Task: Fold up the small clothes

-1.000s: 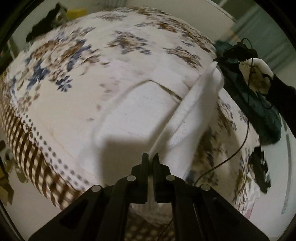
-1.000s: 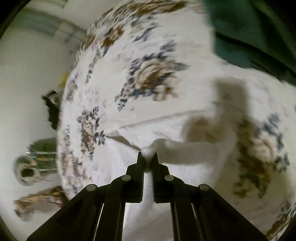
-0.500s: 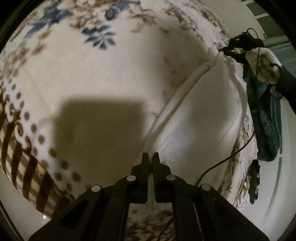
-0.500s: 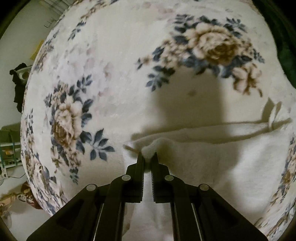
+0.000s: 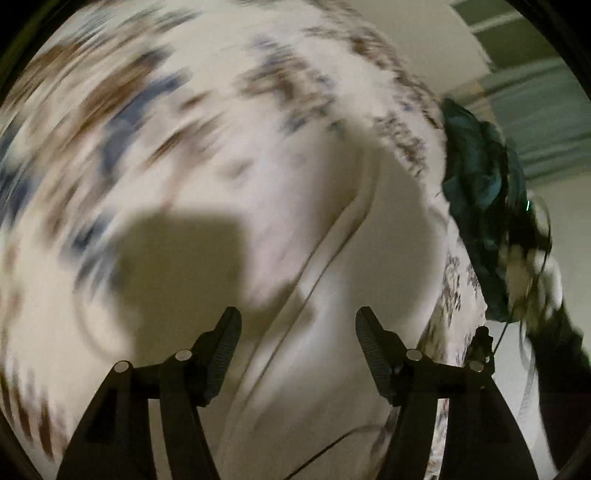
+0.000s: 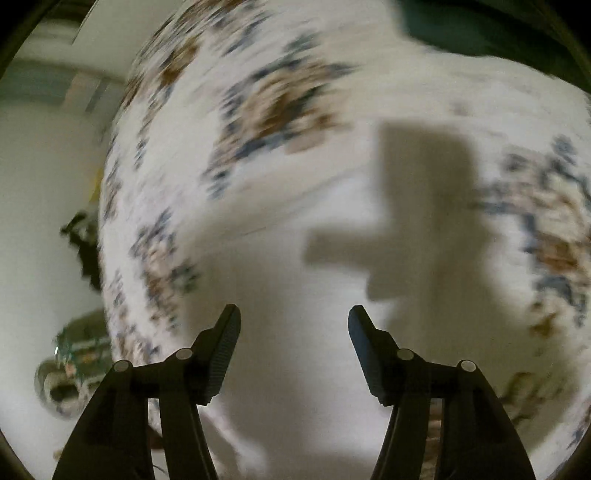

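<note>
A white fluffy cloth (image 5: pixel 369 258) lies folded flat on the flowered bedspread (image 5: pixel 147 129); its layered edge runs up from between the fingers in the left wrist view. My left gripper (image 5: pixel 297 332) is open and empty just above the cloth's near end. In the right wrist view the same cloth (image 6: pixel 295 288) fills the lower middle, and my right gripper (image 6: pixel 293 328) is open and empty above it. Both views are blurred by motion.
A dark teal garment (image 5: pixel 484 192) lies at the bed's right edge, also in the right wrist view's top right (image 6: pixel 480 26). The gloved right hand with its gripper (image 5: pixel 532 273) is beside it. A thin black cable (image 5: pixel 321 456) crosses the cloth. Floor clutter (image 6: pixel 70 362) lies left of the bed.
Both grippers were shut on the cloth's edge and have opened, letting it go. The cloth now lies folded on the bed and both grippers have drawn back from it.
</note>
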A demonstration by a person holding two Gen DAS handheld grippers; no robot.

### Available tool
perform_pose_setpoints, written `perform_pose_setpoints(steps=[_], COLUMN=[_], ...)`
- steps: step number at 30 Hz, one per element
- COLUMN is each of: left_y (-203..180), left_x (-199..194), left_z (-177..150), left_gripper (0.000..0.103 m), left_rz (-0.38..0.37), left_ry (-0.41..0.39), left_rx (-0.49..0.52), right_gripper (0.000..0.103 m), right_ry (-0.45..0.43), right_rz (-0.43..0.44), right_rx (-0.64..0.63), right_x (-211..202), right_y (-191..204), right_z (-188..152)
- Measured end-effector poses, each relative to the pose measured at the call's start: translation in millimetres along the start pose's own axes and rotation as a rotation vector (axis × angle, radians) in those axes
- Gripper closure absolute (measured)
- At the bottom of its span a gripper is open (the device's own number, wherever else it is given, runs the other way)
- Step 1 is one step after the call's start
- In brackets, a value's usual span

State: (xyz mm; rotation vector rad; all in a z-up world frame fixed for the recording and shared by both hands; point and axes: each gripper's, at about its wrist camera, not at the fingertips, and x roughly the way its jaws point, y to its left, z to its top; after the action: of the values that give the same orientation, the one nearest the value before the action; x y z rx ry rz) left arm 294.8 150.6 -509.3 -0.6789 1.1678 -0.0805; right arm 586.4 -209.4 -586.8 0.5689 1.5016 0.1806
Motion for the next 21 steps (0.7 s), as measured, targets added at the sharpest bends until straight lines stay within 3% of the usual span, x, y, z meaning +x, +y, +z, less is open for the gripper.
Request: perform_pose_setpoints(steps=[5, 8, 11, 12, 13, 14, 16, 17, 21], left_y=[-67.9, -97.6, -113.3, -117.3, -123.7, -129.3, -138.3, -139.7, -129.1], left_x=[76.5, 134.7, 176.3, 186.4, 191.1, 192.2, 178.8, 172.6, 166.2], left_z=[92.4, 137.4, 155.9, 158.5, 159.3, 159.3, 158.4, 159.1, 180.8], left_gripper=[0.041, 0.041, 0.044, 0.050, 0.094, 0.097, 0.098, 0.098, 0.097], left_rz=[-0.089, -0.107, -0.098, -0.087, -0.083, -0.074, -0.051, -0.053, -0.052], left_ry=[0.018, 0.077, 0.129, 0.140, 0.131, 0.127, 0.082, 0.062, 0.054], left_rx=[0.089, 0.117, 0.149, 0.179, 0.220, 0.256, 0.316, 0.322, 0.317], right_gripper=[0.040, 0.040, 0.040, 0.040, 0.040, 0.041, 0.064, 0.093, 0.093], right_ry=[-0.019, -0.014, 0.001, 0.005, 0.007, 0.007, -0.025, -0.043, -0.054], right_rz=[0.108, 0.182, 0.183, 0.175, 0.174, 0.170, 0.130, 0.103, 0.063], right_rx=[0.156, 0.178, 0.178, 0.177, 0.174, 0.169, 0.158, 0.146, 0.119], right_x=[12.2, 29.4, 48.1, 52.8, 56.7, 58.9, 55.8, 52.8, 52.9], right_y=[-62.5, -72.9, -70.4, -70.4, -70.1, -68.7, -63.5, -61.0, -51.0], right_z=[19.4, 28.8, 31.6, 32.6, 32.8, 32.0, 30.2, 29.7, 33.2])
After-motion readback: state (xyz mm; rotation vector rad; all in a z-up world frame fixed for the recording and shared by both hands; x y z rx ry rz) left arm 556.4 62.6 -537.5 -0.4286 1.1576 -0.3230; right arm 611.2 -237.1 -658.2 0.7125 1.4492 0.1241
